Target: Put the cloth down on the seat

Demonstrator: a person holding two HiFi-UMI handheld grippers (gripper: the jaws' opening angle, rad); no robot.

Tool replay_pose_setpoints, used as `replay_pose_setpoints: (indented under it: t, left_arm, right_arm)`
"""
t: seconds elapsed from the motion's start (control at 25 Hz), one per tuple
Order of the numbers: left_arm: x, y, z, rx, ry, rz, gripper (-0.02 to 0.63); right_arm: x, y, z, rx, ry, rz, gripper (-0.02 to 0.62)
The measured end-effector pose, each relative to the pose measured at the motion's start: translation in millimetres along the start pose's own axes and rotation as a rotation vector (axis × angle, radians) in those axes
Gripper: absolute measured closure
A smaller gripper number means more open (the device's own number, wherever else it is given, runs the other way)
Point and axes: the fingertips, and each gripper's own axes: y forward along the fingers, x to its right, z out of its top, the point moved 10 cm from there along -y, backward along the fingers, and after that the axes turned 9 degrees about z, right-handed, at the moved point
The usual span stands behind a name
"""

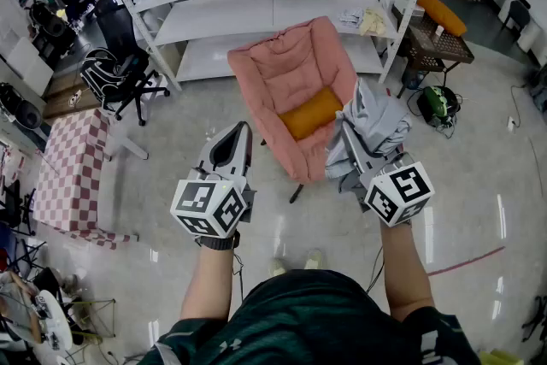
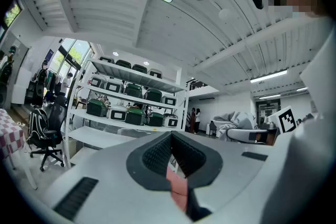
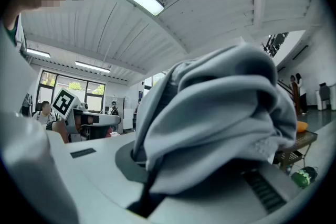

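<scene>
Our right gripper [image 1: 363, 154] has its fingers clamped on the bunched grey cloth [image 1: 378, 117], up in the air just right of the pink chair [image 1: 282, 68]. An orange cushion [image 1: 312, 113] lies on its seat. The cloth hides those fingertips. The left gripper [image 1: 245, 131] has its fingers together, holding nothing.

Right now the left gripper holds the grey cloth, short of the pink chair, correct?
No: the right gripper holds the cloth; the left gripper is empty. The head view shows it, short of the chair.

A bunched grey cloth [image 1: 376, 128] is hanging aloft in loose folds, just beside the pink cushioned seat [image 1: 286, 68].
</scene>
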Motion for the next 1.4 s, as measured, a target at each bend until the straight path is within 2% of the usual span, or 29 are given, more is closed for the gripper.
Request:
replay_pose_setpoints:
  t: [0.64,0.92,1.4]
  left_arm:
    - [6,5,-13,-0.019,-0.008,-0.007,0.6]
    - [33,21,-14,-0.028,-0.009,-0.022,0.6]
    - [59,41,-31,-0.046,0.013,0.03,0.6]
  right_arm:
    - [3,0,-13,-0.015,0.001,0.025,0.577]
    - [23,-20,-4,-0.019,-0.007,0.018,0.577]
    - [61,-36,-23,-0.026,0.014,0.026,0.577]
